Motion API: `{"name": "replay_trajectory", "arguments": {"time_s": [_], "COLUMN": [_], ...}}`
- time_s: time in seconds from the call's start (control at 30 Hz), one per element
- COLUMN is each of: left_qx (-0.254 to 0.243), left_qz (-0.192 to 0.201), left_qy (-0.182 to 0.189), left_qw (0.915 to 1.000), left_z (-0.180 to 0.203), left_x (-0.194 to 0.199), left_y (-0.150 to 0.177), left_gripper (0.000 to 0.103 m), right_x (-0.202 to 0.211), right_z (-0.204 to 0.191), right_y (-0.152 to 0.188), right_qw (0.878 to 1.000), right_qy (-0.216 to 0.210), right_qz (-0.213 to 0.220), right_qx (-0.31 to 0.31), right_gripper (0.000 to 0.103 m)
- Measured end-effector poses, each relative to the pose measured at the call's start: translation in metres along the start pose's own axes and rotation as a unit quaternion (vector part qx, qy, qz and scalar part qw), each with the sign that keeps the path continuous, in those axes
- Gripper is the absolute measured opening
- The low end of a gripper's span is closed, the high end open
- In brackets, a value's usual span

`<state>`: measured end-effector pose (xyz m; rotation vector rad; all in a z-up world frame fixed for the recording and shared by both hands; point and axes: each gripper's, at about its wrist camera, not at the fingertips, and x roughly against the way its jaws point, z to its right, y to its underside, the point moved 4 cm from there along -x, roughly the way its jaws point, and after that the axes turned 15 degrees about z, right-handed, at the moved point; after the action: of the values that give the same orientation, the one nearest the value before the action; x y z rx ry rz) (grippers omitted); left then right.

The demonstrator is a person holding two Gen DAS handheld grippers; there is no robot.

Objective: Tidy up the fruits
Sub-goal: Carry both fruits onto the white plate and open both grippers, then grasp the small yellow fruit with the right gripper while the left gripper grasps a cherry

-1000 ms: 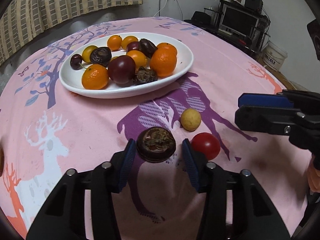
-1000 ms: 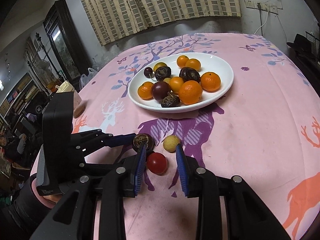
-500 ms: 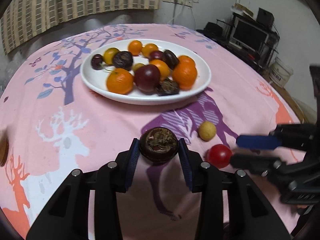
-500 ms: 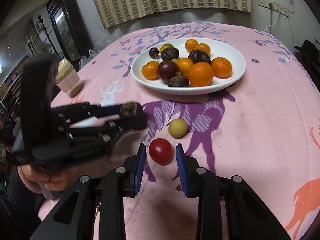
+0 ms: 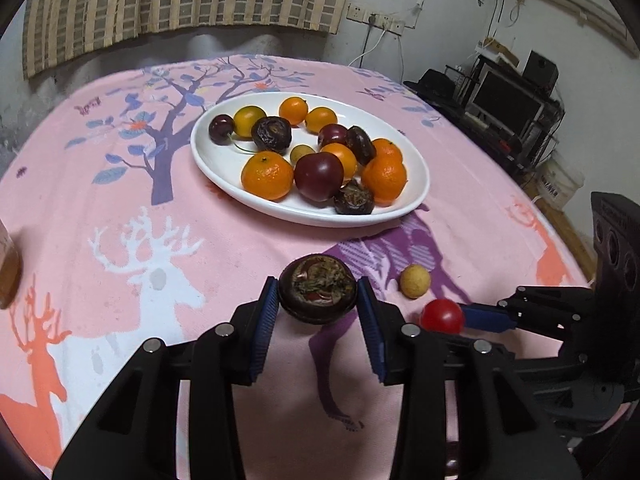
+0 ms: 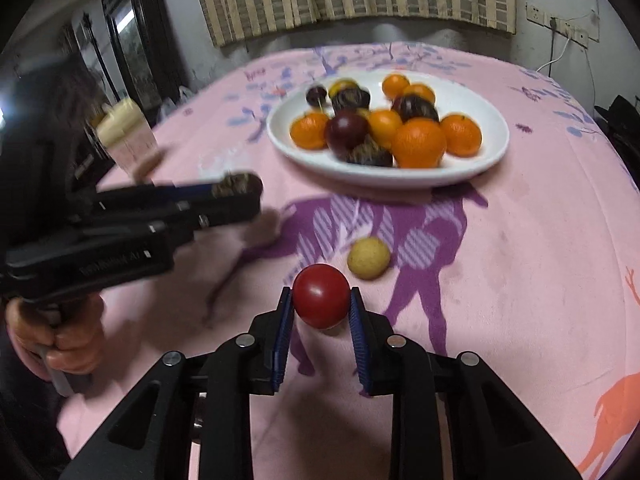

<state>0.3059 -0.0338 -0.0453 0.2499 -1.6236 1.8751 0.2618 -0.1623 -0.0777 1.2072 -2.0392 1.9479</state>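
My left gripper (image 5: 318,294) is shut on a dark brown wrinkled fruit (image 5: 317,289) and holds it above the pink tablecloth; it also shows blurred in the right wrist view (image 6: 238,186). My right gripper (image 6: 321,300) is shut on a red cherry tomato (image 6: 321,295), which also shows in the left wrist view (image 5: 441,315). A small yellow round fruit (image 6: 368,258) lies on the cloth just beyond it. A white oval plate (image 5: 416,168) farther back holds several oranges, plums and dark fruits.
A pink carton (image 6: 126,140) stands at the left side of the table. A brown object (image 5: 8,264) shows at the left edge in the left wrist view. Shelves with electronics (image 5: 504,100) stand beyond the table's right side.
My left gripper closed on the dark fruit and lifted it. My right gripper moved forward around the red tomato and closed on it.
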Motion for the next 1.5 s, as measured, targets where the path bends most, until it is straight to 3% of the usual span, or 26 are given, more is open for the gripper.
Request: {"name": "replay_trajectory", "arguments": {"time_s": [0.07,0.23,0.43,0.47,0.5,0.53,0.63,0.8,1.0,1.13,1.37,1.5], "left_qx": [0.006,-0.017,-0.015,-0.017,-0.018,-0.019,-0.026,-0.044,-0.059,-0.058,-0.025,-0.004], "left_qz": [0.008,0.036,0.031,0.029,0.031,0.039,0.073,0.069,0.087,0.073,0.072,0.070], "left_qy": [0.006,-0.021,-0.060,-0.073,-0.094,-0.109,-0.129,-0.148,-0.178,-0.186,-0.214,-0.218], "left_qw": [0.9999,0.9990,0.9976,0.9968,0.9949,0.9931,0.9886,0.9857,0.9783,0.9781,0.9738,0.9735], "left_z": [-0.002,-0.005,-0.018,-0.021,-0.024,-0.025,-0.022,-0.015,-0.009,-0.015,-0.036,-0.045], "left_x": [0.000,-0.027,-0.083,-0.088,-0.092,-0.090,-0.070,-0.034,0.009,0.018,0.032,0.036], "left_y": [-0.013,-0.069,-0.103,-0.104,-0.105,-0.106,-0.105,-0.086,-0.050,-0.024,-0.020,-0.021], "left_gripper": [0.039,0.039,0.039,0.043,0.062,0.081,0.093,0.096,0.098,0.098,0.098,0.098], "right_x": [0.008,-0.008,-0.056,-0.060,-0.063,-0.062,-0.048,-0.022,-0.005,0.000,-0.022,-0.027], "right_z": [0.006,0.031,0.066,0.070,0.074,0.075,0.067,0.045,0.019,0.021,0.027,0.015], "right_y": [-0.021,-0.076,-0.108,-0.109,-0.108,-0.108,-0.107,-0.097,-0.062,-0.041,-0.022,-0.015], "right_qw": [0.999,0.994,0.991,0.991,0.991,0.991,0.992,0.993,0.996,0.997,1.000,1.000], "right_qy": [0.010,0.038,0.057,0.057,0.060,0.052,0.044,0.029,0.021,0.013,0.018,0.009], "right_qz": [0.043,0.104,0.119,0.119,0.114,0.110,0.113,0.117,0.090,0.072,0.012,-0.002], "right_qx": [-0.002,-0.019,-0.033,-0.038,-0.045,-0.050,-0.035,-0.021,0.017,-0.002,-0.001,0.022], "right_gripper": [0.028,0.028,0.029,0.042,0.062,0.065,0.065,0.069,0.072,0.072,0.072,0.071]}}
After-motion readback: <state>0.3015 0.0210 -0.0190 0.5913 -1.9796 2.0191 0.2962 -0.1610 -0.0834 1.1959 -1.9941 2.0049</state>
